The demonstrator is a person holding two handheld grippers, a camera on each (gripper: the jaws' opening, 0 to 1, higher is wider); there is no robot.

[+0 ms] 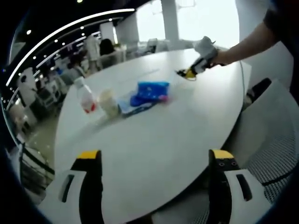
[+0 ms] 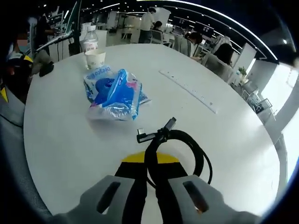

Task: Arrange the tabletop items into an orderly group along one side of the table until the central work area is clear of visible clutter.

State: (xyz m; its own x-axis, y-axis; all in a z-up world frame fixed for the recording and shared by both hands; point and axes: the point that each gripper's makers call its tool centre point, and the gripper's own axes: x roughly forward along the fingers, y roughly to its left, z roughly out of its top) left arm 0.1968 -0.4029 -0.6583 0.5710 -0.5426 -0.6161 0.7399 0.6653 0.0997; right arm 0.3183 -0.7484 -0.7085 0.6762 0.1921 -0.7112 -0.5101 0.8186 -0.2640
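The table (image 1: 154, 140) was round and white, with the clutter gathered near its middle: a blue bag (image 2: 114, 93), and just beyond it a paper cup (image 2: 95, 58) and a bottle (image 2: 90, 41) standing side by side. A pale strip (image 2: 189, 91) lay apart on the bare top.

The right gripper (image 2: 152, 172) was clenched on a coiled black cable (image 2: 175, 144), its jaws drawn close with the cable running between them and the plug ends sticking out ahead, toward the bag. The left gripper (image 1: 156, 161) hung low over the near edge, jaws released and wide apart, holding nothing.

The step in hand looked to be carrying the cable to join the group. To do it well, the coil would want to stay gathered — lifted clear rather than dragged, so the loose plugs would not snag the bag — and be set down just beside the bag on the cup's side, not on top of it. The bag seemed light and crinkly and would likely slide at a nudge.

The left gripper view showed what the other could not: the right gripper (image 1: 191, 72) from outside, with the hand (image 1: 205, 49) and forearm behind it, and the items as a row — bottle (image 1: 85, 97), cup (image 1: 108, 101), bag (image 1: 148, 93). The right gripper view alone gave the grip on the cable and the plugs' detail.
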